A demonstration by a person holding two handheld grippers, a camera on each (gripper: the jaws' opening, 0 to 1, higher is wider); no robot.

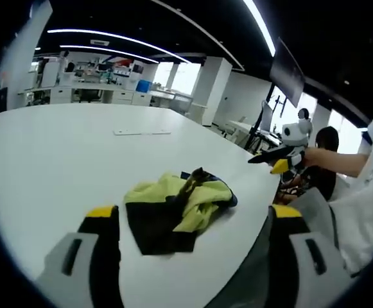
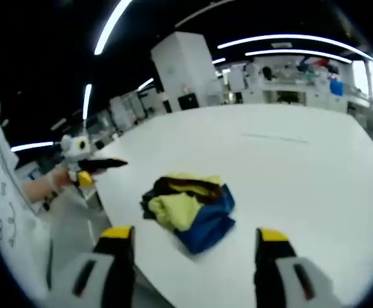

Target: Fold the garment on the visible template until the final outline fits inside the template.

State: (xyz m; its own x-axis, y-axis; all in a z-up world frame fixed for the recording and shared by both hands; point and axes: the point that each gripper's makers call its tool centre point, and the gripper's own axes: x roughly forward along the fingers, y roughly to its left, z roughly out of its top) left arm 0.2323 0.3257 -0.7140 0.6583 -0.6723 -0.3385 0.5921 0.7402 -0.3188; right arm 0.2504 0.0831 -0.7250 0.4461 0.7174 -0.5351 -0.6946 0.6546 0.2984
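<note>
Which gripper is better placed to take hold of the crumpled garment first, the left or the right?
Neither has a clear lead. The left gripper and right gripper are both open, both short of the garment on the white table. The garment sits between the left gripper's jaws, so perhaps left.

The left gripper view looks across the white table (image 1: 77, 167) from its near edge, a little above it, toward a far office. The right gripper view faces the same table (image 2: 289, 167) from another side. Both share the crumpled garment (image 1: 173, 208) (image 2: 189, 208), lying close.
</note>
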